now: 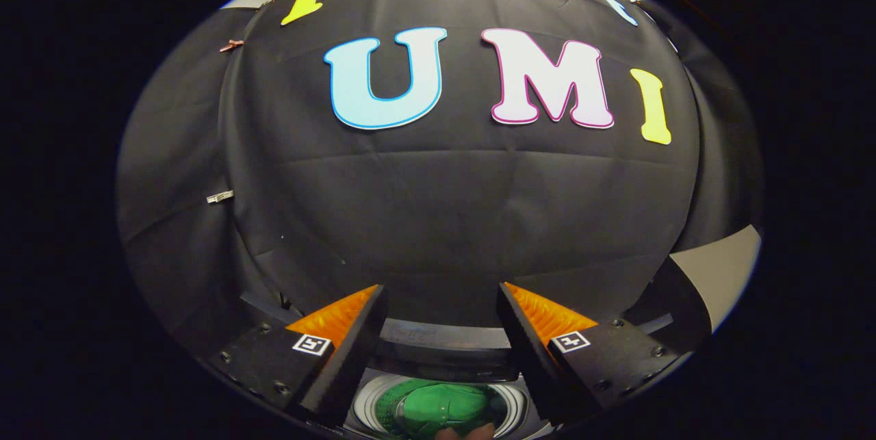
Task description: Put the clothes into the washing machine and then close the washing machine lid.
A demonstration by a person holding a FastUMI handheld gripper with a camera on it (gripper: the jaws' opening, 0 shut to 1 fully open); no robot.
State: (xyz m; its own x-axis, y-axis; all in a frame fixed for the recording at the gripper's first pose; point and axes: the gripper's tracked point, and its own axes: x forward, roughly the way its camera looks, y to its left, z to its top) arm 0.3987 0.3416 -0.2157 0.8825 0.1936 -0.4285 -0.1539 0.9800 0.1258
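My gripper is open, its two fingers spread wide with nothing between them, held high and facing the booth's black cloth wall. Below and between the fingers I see the top of the washing machine, its round drum opening uncovered. A green garment lies inside the drum. Something small and dark reddish peeks up at the drum's near edge; I cannot tell what it is. The machine's lid is hard to make out from here.
The black cloth wall rises close behind the machine. A pale strip of floor or wall shows to the right past the cloth. Two small clips hold the cloth on the left.
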